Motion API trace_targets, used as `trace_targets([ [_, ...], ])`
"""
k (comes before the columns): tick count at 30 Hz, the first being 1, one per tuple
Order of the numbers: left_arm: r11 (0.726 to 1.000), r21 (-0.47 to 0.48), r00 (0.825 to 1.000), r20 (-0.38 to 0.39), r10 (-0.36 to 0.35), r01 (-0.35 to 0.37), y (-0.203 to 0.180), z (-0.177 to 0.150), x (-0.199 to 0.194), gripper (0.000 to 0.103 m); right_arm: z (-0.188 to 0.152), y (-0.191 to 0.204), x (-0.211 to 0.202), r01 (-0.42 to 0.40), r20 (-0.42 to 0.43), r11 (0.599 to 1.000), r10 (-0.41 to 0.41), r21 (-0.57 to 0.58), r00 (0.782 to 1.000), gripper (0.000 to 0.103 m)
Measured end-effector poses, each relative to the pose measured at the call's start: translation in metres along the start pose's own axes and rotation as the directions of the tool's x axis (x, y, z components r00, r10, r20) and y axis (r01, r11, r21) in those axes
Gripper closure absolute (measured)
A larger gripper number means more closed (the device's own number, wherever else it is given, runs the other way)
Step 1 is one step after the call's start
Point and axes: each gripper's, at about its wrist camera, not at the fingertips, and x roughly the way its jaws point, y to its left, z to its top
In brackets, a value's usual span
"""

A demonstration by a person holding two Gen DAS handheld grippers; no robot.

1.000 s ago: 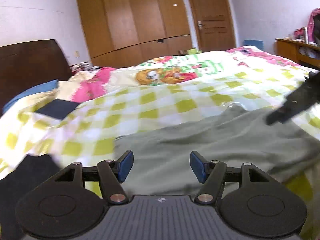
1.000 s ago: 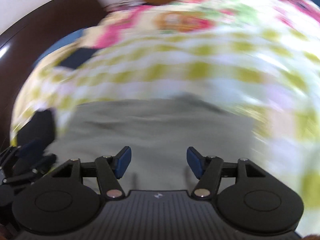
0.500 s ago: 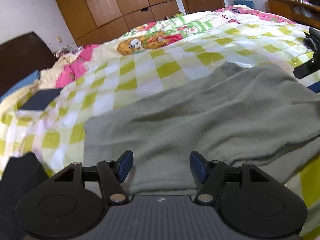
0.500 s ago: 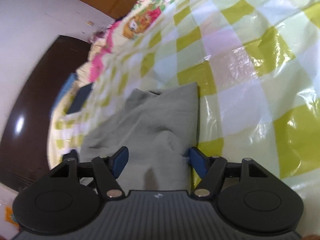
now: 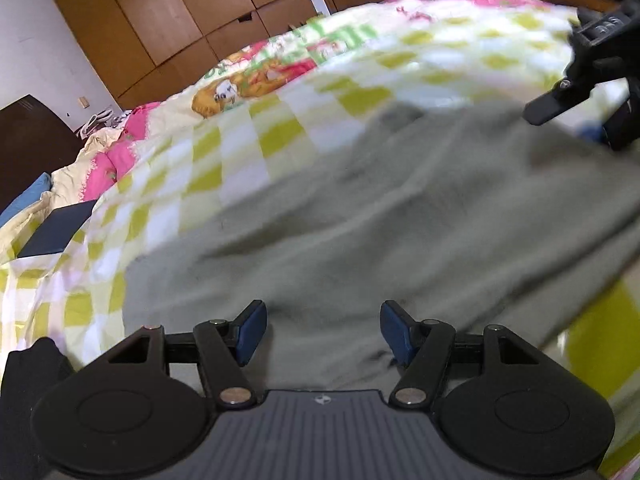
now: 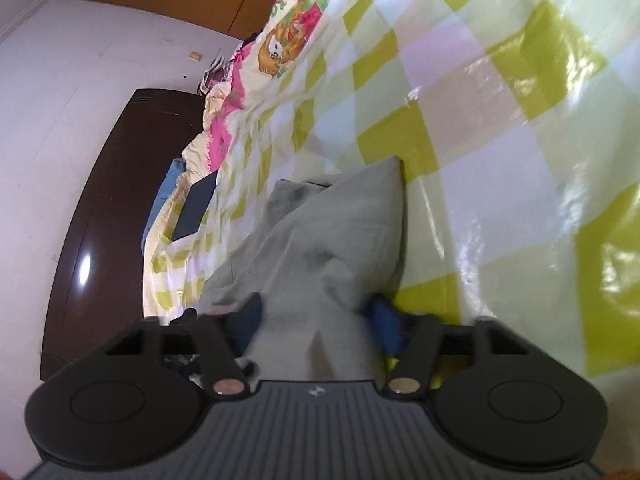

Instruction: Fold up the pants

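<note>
Grey-green pants lie spread on a yellow-checked bedsheet. My left gripper hovers low over their near edge, its blue pads wide apart and nothing pinched between them. At the far right of the left wrist view, my right gripper sits at the pants' right edge. In the right wrist view the right gripper is rolled onto its side and its jaws are closing. A raised fold of the pants fills the gap and touches both blurred pads.
A flat dark blue object lies on the sheet near pink and cream bedding by the dark headboard. Wooden wardrobes stand behind the bed. A black cloth sits at the lower left.
The left gripper sank closer to the pants and stayed open. The right gripper rolled sideways, dropped to the pants' right edge, and its pads began closing around a fold.
</note>
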Motion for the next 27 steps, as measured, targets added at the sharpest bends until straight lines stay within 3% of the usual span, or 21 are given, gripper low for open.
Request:
trace_targets([
  [1, 1.000, -0.016, 1.000, -0.001, 0.001, -0.001, 0.000, -0.001, -0.003, 0.027, 0.003, -0.002, 0.001, 0.029, -0.006, 1.000, -0.029, -0.002, 1.000, 0.091],
  [3, 0.998, -0.055, 1.000, -0.014, -0.010, 0.009, 0.000, -0.001, -0.008, 0.028, 0.006, -0.001, 0.000, 0.070, -0.025, 0.996, -0.071, -0.046, 0.997, 0.093],
  [8, 0.999, -0.052, 1.000, -0.011, 0.010, -0.010, -0.012, -0.005, -0.017, 0.029, 0.005, 0.010, -0.019, 0.158, -0.065, 0.974, -0.170, -0.166, 0.983, 0.092],
  [11, 0.999, -0.038, 1.000, -0.005, 0.005, -0.005, -0.010, -0.001, -0.023, 0.029, 0.008, 0.017, -0.024, 0.179, -0.098, 0.961, -0.202, -0.210, 0.974, 0.085],
  [14, 1.000, -0.018, 0.999, 0.028, 0.017, -0.016, -0.001, 0.010, -0.035, 0.029, 0.021, 0.034, -0.038, 0.219, -0.059, 0.924, -0.249, -0.314, 0.967, 0.085],
  [17, 0.999, -0.037, 0.997, 0.081, 0.022, -0.019, 0.006, 0.026, -0.044, 0.029, 0.050, 0.057, -0.046, 0.159, -0.068, 0.894, -0.206, -0.419, 0.976, 0.081],
  [20, 0.997, -0.065, 0.991, 0.131, -0.037, 0.045, 0.003, 0.045, -0.034, 0.028, 0.083, 0.081, -0.015, 0.080, -0.143, 0.833, -0.187, -0.547, 0.972, 0.060],
  [24, 0.996, -0.018, 0.989, 0.121, -0.085, 0.088, -0.020, 0.051, 0.003, 0.027, 0.094, 0.097, 0.043, -0.002, -0.263, 0.744, -0.233, -0.668, 0.936, 0.059],
  [27, 0.994, -0.026, 0.994, 0.042, -0.105, 0.106, -0.025, 0.041, 0.030, 0.026, 0.088, 0.091, 0.077, -0.033, -0.331, 0.736, -0.264, -0.676, 0.906, 0.061],
])
